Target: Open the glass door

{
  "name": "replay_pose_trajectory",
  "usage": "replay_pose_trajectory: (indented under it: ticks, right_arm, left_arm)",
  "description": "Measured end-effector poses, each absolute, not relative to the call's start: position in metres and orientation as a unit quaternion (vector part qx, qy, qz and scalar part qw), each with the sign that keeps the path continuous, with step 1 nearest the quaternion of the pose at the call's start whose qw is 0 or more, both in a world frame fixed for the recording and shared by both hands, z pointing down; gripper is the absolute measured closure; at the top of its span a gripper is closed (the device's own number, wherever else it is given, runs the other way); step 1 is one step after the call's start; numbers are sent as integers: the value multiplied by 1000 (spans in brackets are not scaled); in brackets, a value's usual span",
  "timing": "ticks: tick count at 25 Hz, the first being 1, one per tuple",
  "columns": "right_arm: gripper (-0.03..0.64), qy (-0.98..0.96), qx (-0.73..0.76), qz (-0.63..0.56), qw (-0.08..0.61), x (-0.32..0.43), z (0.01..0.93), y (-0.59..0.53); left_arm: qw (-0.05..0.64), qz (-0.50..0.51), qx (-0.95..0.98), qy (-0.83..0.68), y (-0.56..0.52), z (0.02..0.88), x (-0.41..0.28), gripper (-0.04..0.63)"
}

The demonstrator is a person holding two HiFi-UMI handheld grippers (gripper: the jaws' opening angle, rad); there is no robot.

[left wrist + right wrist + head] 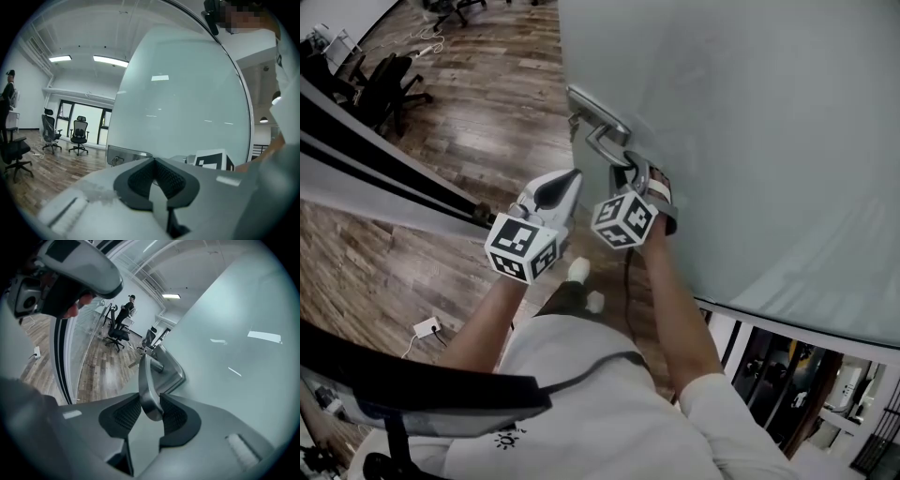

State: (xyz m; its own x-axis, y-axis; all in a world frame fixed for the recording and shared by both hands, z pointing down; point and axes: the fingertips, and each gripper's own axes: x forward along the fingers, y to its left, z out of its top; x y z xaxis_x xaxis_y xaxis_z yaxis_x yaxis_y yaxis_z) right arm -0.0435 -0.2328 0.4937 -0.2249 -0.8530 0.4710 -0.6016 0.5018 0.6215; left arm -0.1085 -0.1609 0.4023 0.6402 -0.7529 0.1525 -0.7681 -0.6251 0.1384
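right gripper (151,409) clamped on handle (146,378) tip, centre frame | glass door (769,141) fills upper right | left gripper (154,177) closed, empty | risk: smooth metal slips out under a skewed pull

Frosted glass door (750,141), upright — its silver lever handle (147,380) clamped between the right claw (150,408) pads.

We see a brown wood-plank floor (487,112) with a small white power adapter (427,328) and its cable lying on it. Two black mesh office chairs (79,136) stand by the far windows. Long white ceiling lights (110,60) glow overhead. A person in dark clothes (125,310) stands among more chairs.
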Motion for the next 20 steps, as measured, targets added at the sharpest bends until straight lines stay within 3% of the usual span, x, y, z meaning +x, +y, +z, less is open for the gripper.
replay_pose_trajectory:
  ticks: [20]
  right_arm:
    - [497,-732,525,-126,415,33,495,-342]
  left_arm:
    - [96,43,939,-327,-268,407,-44,594]
